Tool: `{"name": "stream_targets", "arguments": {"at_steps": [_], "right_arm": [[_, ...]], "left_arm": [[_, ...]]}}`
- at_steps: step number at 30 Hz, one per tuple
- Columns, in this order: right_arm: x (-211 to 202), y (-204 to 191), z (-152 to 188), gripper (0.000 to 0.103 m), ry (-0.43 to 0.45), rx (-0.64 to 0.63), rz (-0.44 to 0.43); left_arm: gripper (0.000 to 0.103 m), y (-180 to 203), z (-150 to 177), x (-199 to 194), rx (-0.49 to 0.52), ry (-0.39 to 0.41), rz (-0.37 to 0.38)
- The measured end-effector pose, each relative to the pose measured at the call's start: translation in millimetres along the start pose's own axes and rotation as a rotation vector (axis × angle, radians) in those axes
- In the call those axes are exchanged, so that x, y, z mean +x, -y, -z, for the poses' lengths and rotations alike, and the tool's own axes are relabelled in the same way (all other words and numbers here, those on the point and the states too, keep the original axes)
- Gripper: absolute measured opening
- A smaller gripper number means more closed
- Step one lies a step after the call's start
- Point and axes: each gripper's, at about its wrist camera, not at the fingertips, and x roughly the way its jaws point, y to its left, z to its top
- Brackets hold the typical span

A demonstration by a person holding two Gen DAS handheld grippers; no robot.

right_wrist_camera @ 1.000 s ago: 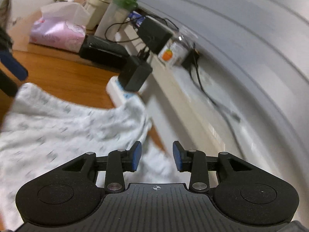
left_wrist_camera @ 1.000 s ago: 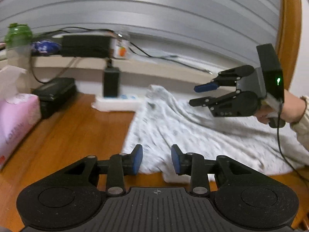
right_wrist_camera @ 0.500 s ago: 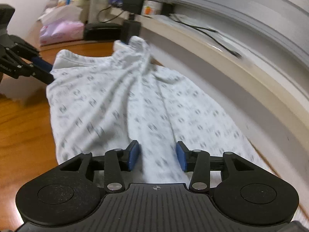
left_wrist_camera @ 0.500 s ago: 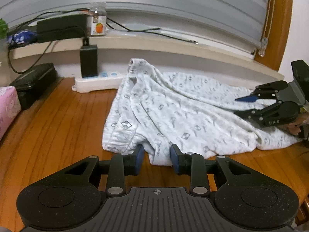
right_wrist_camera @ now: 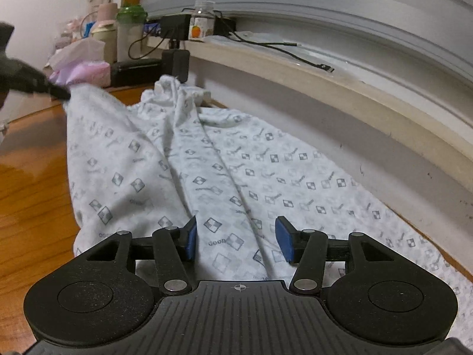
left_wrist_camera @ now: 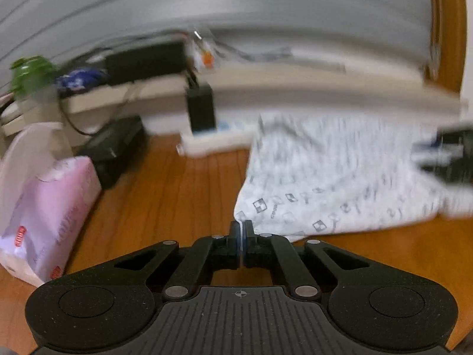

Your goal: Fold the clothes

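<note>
Two grippers: left gripper (left_wrist_camera: 241, 230) clenched on the garment (right_wrist_camera: 224, 159) corner, right gripper (right_wrist_camera: 236, 239) opening above cloth.

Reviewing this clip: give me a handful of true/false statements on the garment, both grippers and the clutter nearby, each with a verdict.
1. The left gripper is shut on a corner of the patterned garment. True.
2. The right gripper is clamped on the cloth. False: its jaws are opening, blue pads apart with the cloth lying between them, not pressed.
3. The garment is plain white. False: it carries small grey checked motifs.
4. A pink tissue pack sits on the wooden surface, apart from the garment. True.
5. The jar with an orange label stands on the wooden surface beside the cloth. False: it stands on the ledge above.
</note>
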Motion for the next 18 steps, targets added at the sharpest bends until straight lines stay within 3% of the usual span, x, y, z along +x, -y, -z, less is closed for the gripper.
{"name": "stream_targets", "arguments": {"at_steps": [4, 6, 8, 12, 14, 18], "right_arm": [[-1, -2, 1, 0.051, 0.007, -0.007, 0.009], [-2, -4, 1, 0.051, 0.010, -0.016, 0.017], [-4, -5, 2, 0.051, 0.013, -0.021, 0.020], [-13, -4, 1, 0.051, 0.015, -0.005, 0.019], [-19, -3, 0, 0.051, 0.008, 0.006, 0.014], [-35, 1, 6, 0.051, -0.007, 0.026, 0.011]], "left_arm": [[0.005, -10, 4, 9, -0.061, -0.018, 0.013], [0.006, -14, 2, 7, -0.070, -0.012, -0.024], [0.017, -15, -1, 0, -0.079, 0.012, -0.046], [0.028, -2, -18, 3, -0.058, 0.048, -0.016], [0.045, 7, -26, 10, -0.034, 0.054, -0.001], [0.045, 19, -32, 40, -0.016, 0.020, 0.029]]}}
